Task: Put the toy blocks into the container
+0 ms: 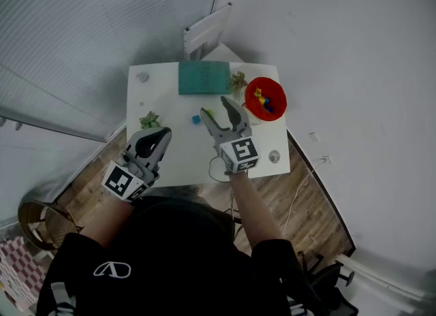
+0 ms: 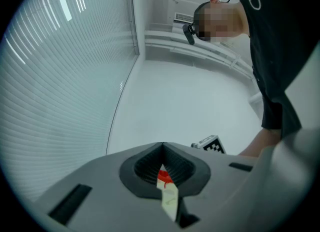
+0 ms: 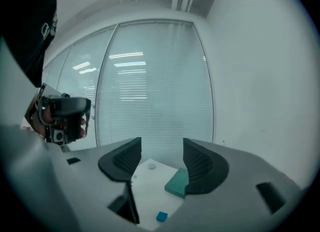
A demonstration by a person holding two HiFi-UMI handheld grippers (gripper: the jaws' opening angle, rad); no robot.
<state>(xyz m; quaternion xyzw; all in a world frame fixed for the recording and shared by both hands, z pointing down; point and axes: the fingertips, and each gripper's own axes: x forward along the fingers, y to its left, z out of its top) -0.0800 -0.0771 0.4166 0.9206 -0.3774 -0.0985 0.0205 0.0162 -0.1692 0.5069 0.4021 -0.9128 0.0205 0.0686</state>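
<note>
**Right gripper (image 1: pixel 216 109) open over the table (image 1: pixel 177 161); left gripper (image 1: pixel 162 134) closed at the table's 8 o'clock edge.**

The right gripper's jaws stand spread, with nothing between them. One blue block (image 1: pixel 195 119) lies loose on the white table near its centre, at 8 o'clock from the right jaw tips and clear of them. The red container (image 1: pixel 278 97) stands at the table's 2 o'clock corner, with a yellow block (image 1: pixel 259 93) and other small blocks inside. A teal mat (image 1: pixel 204 77) lies flat at the 12 o'clock edge. The left gripper's jaws are pressed together at the tips and pinch nothing. One green plant (image 1: pixel 150 119) sits at 9 o'clock, just beside the left gripper. A second plant (image 1: pixel 238 80) sits between the mat and the container.
</note>
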